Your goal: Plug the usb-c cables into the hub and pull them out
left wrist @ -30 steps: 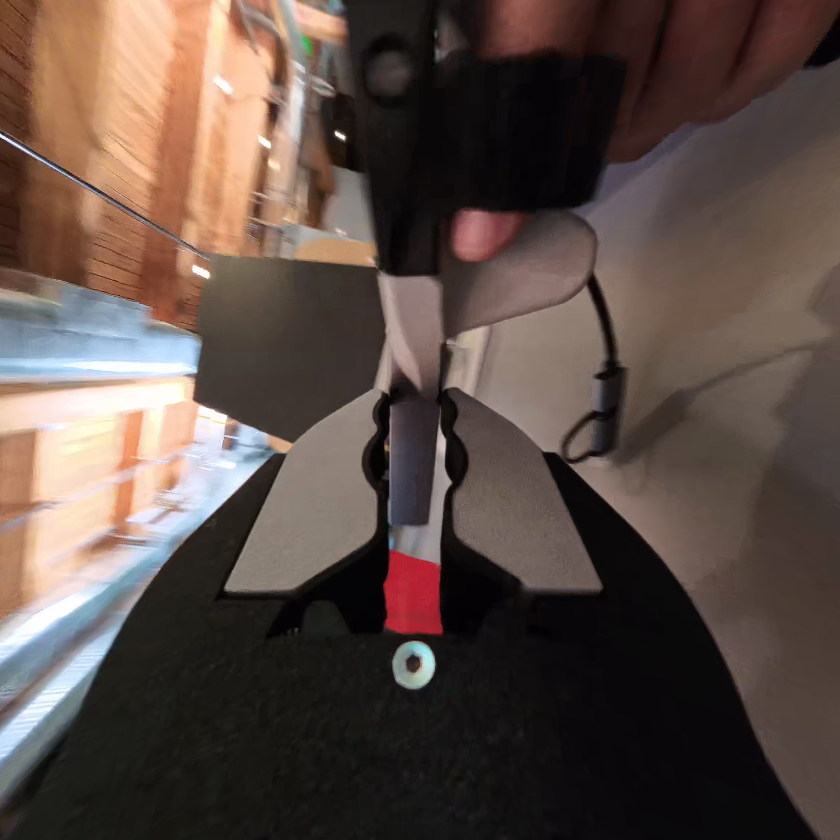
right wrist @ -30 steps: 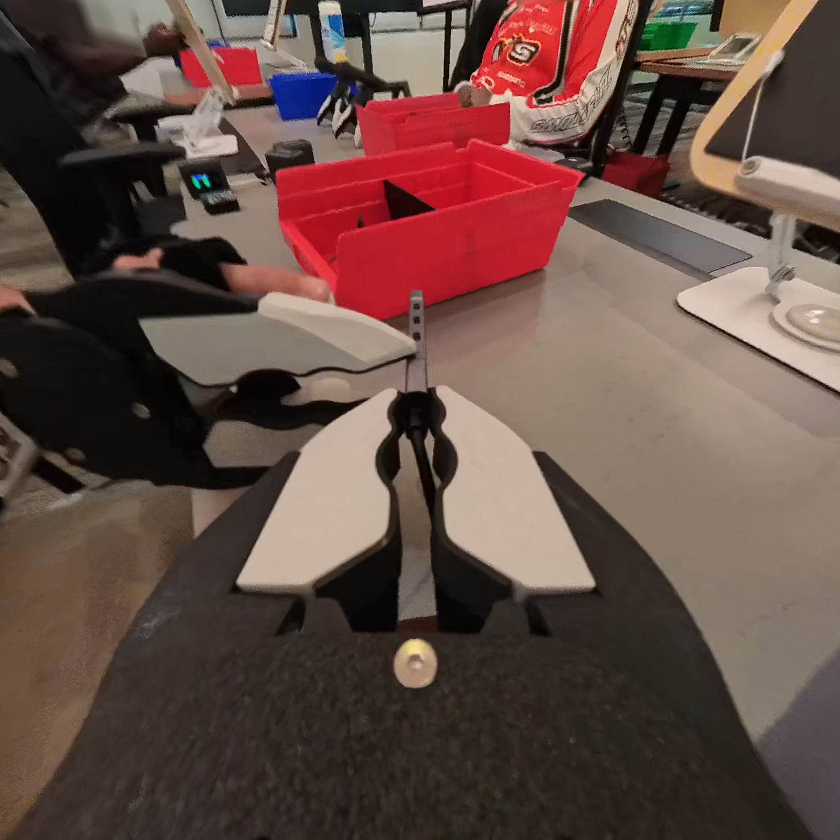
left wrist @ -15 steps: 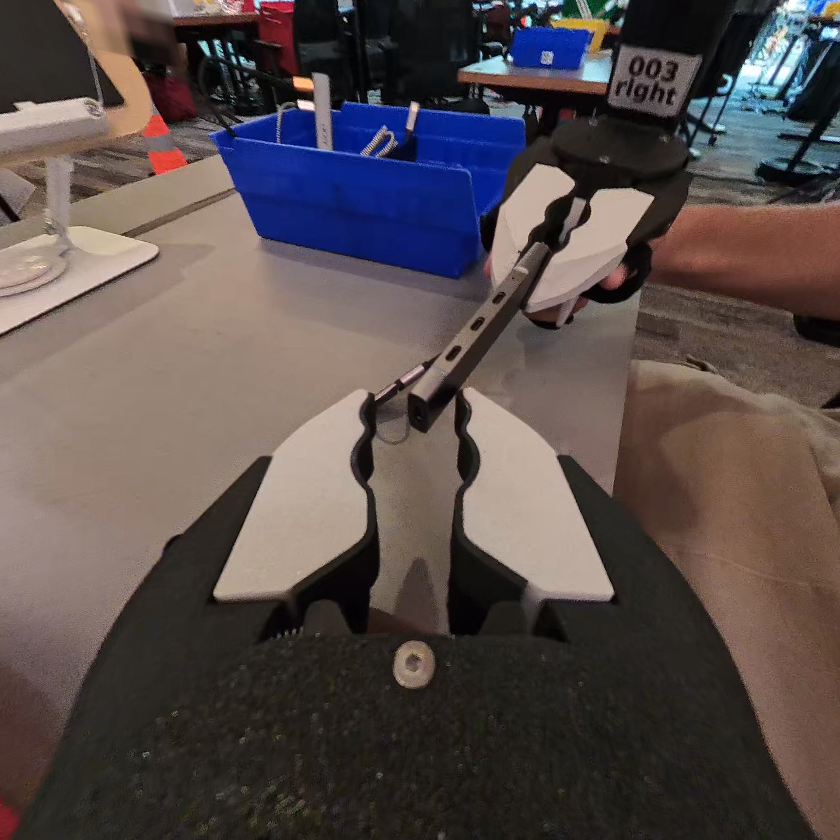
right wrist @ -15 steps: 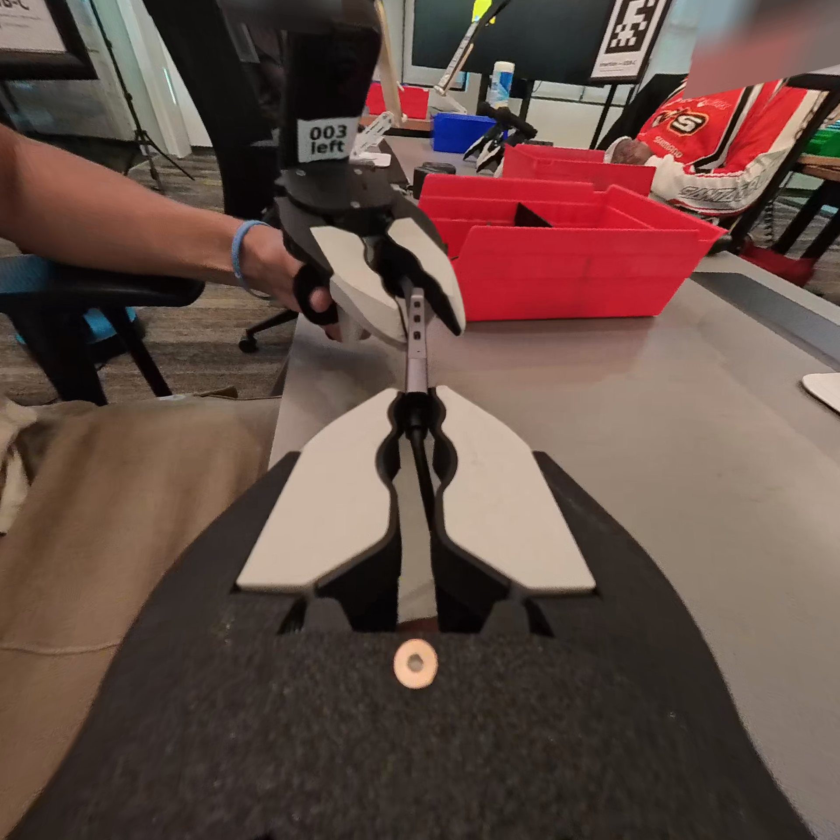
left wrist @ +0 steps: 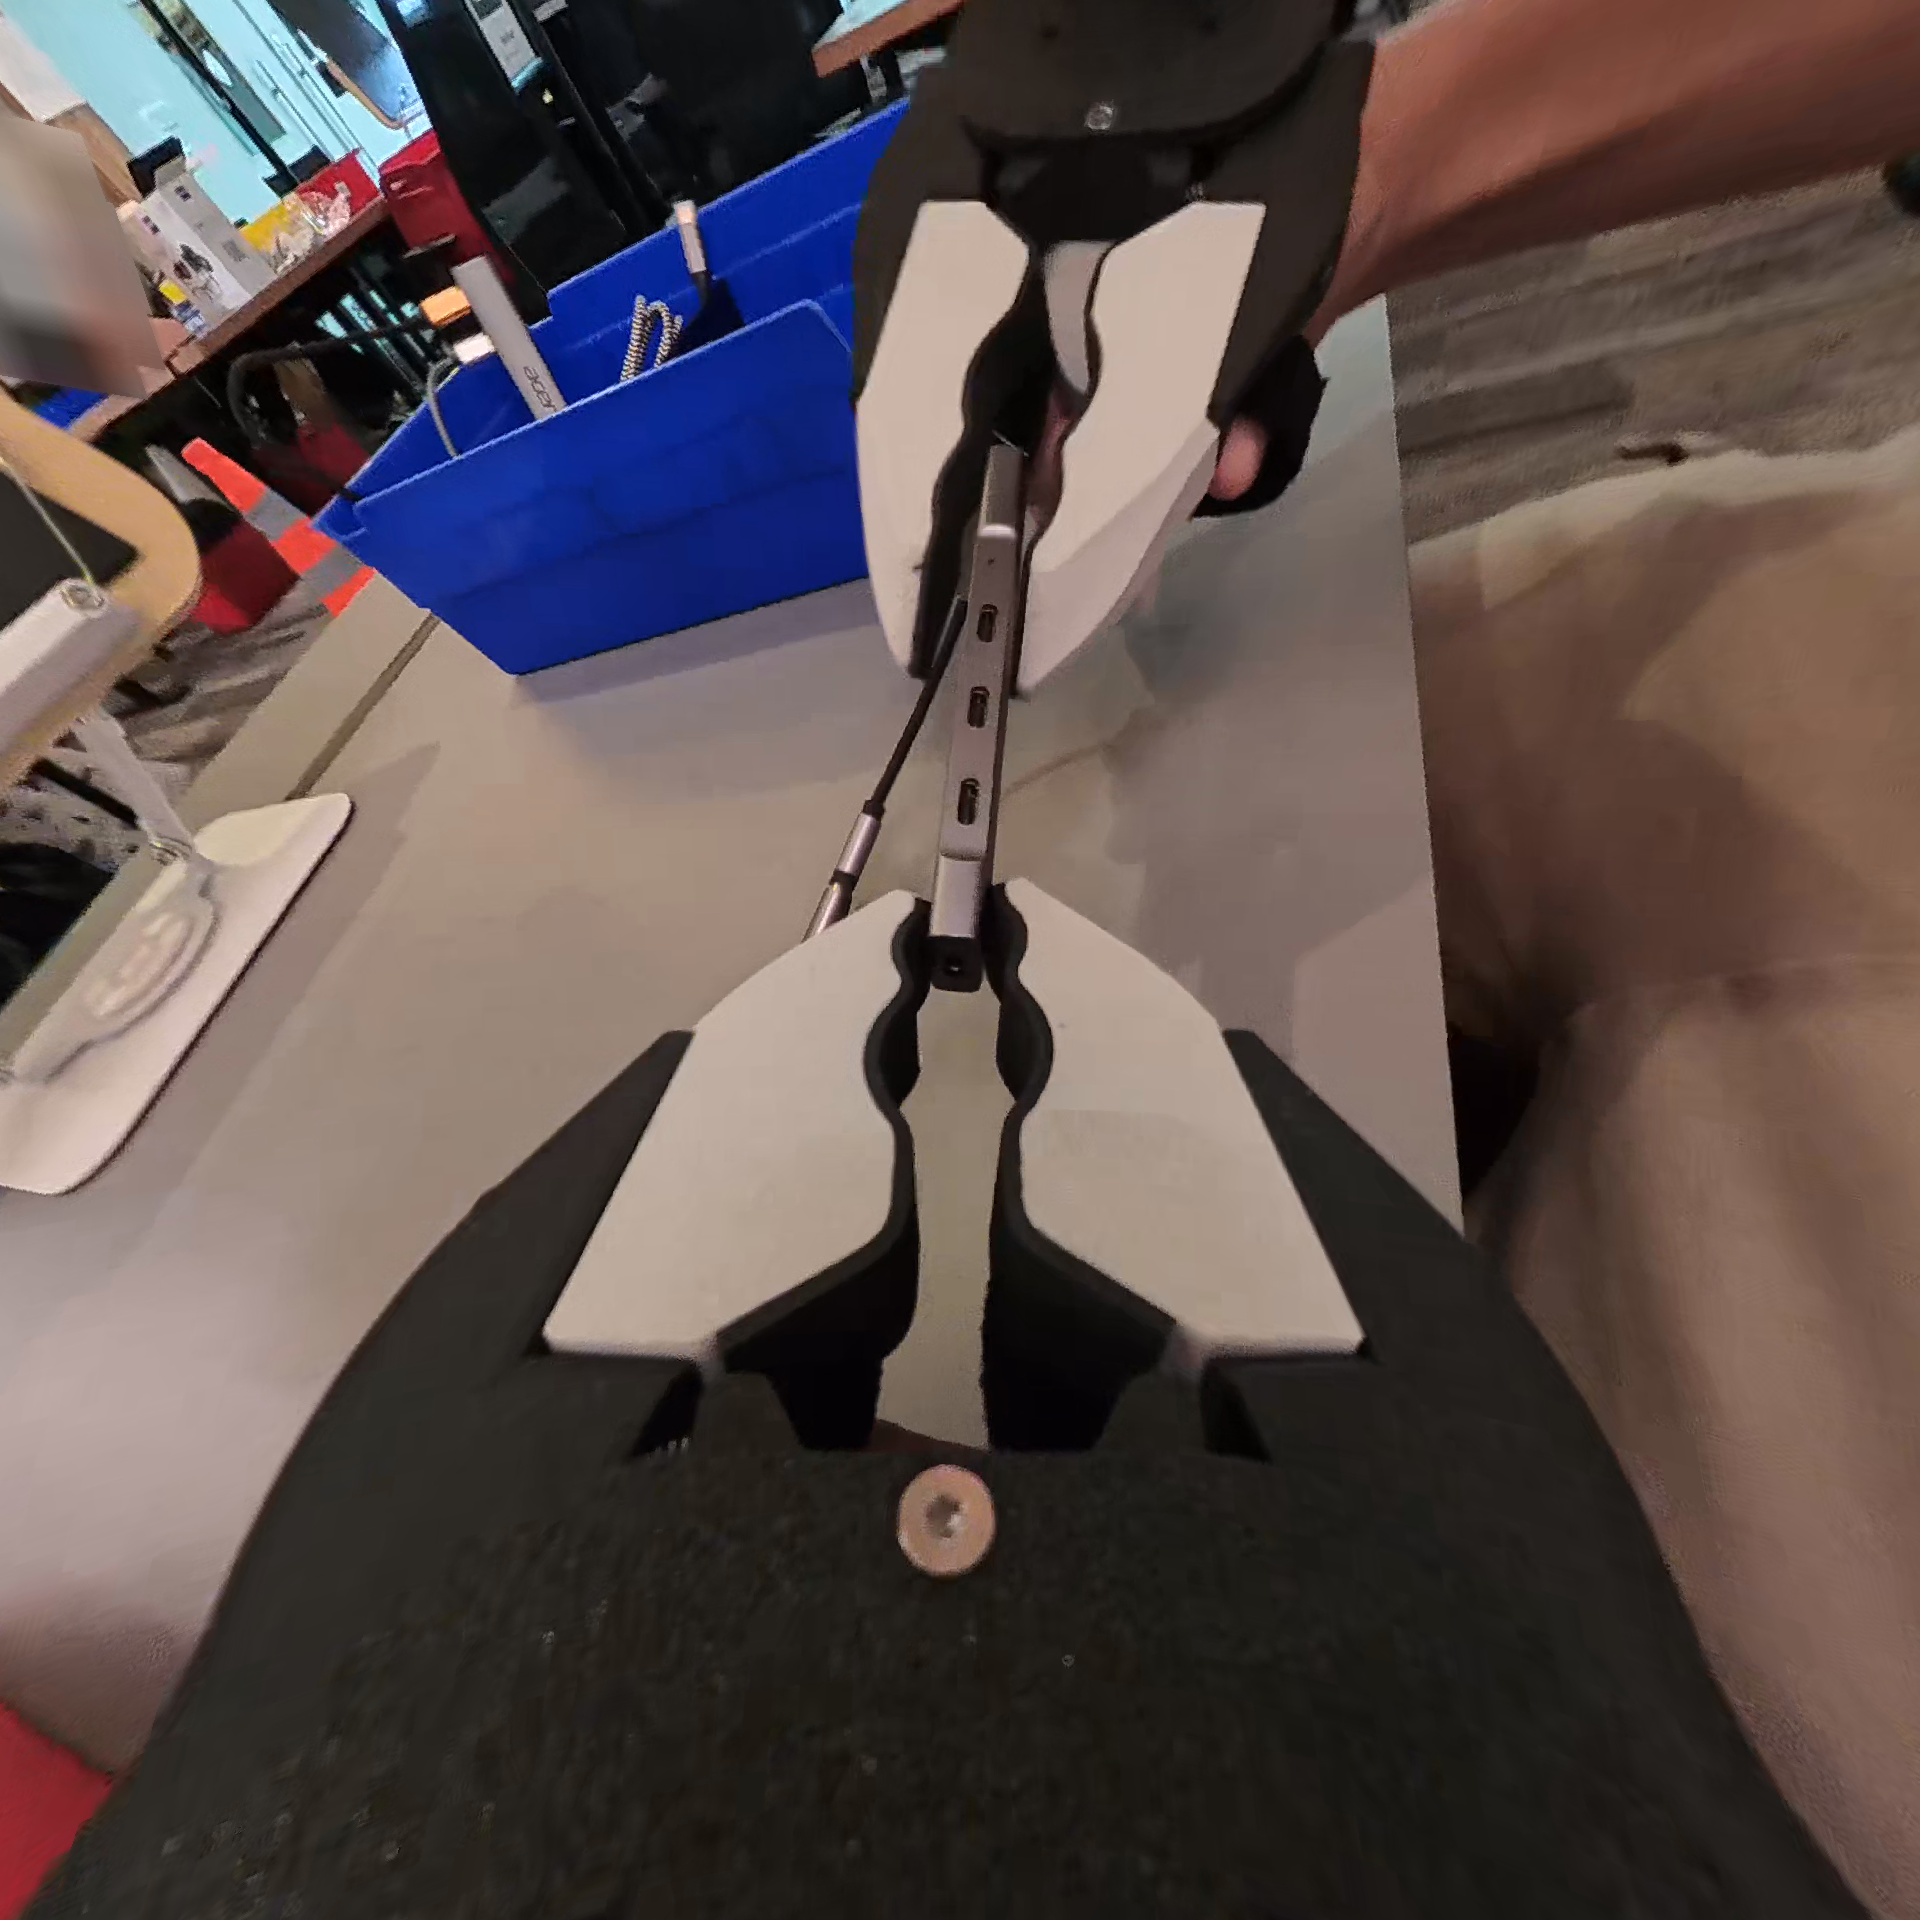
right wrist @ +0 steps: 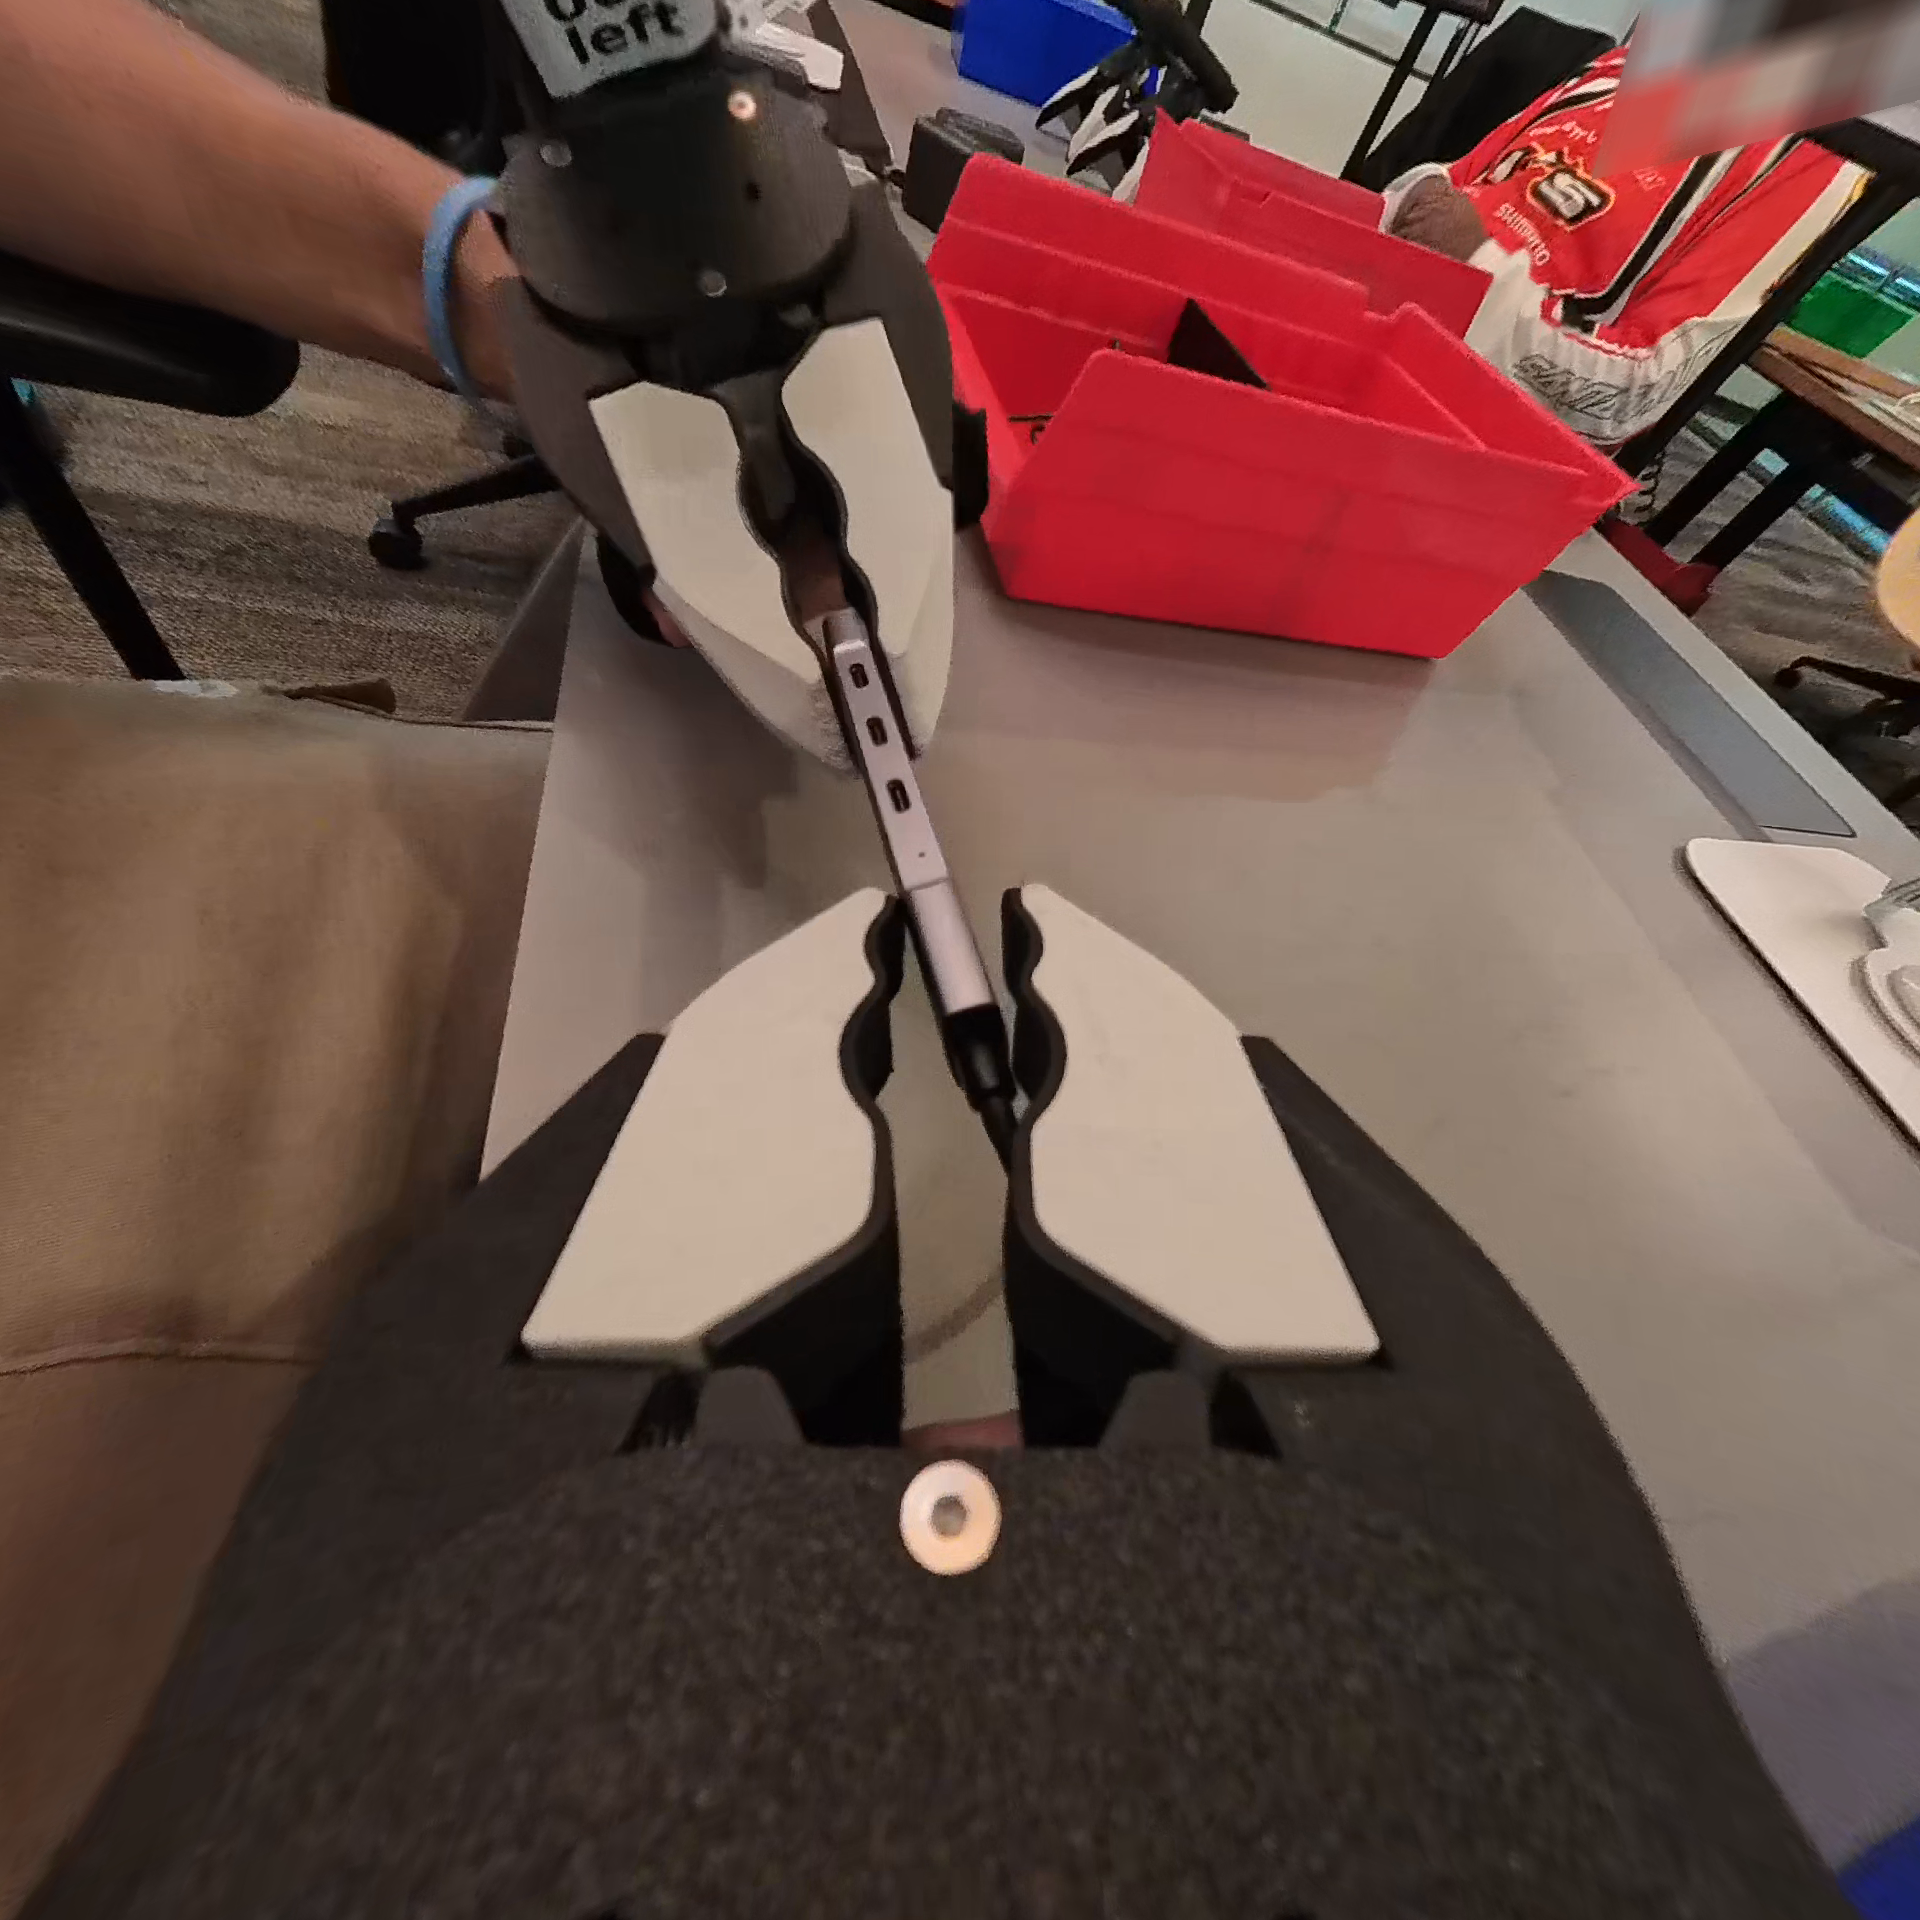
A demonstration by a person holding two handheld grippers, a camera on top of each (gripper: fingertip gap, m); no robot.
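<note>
A slim grey usb-c hub with several ports along its side hangs in the air between the two grippers, above the table's near edge. My left gripper is shut on the hub's free end; it also shows in the right wrist view. My right gripper is open. The hub's cable end lies loosely in its gap, with space on both sides. The right gripper also shows in the left wrist view. The hub's black cable ends in a grey plug that dangles below.
On the grey table a blue bin with cables stands behind the hub. A red bin stands on the other side. A white stand base is farther in. The holder's beige trousers border the table edge. One gripper's finger ends stand about 5 cm off the other's.
My left gripper swung round, came up to the hub's free end and closed on it. My right gripper, shut on the hub's cable end before, has opened its fingers.
</note>
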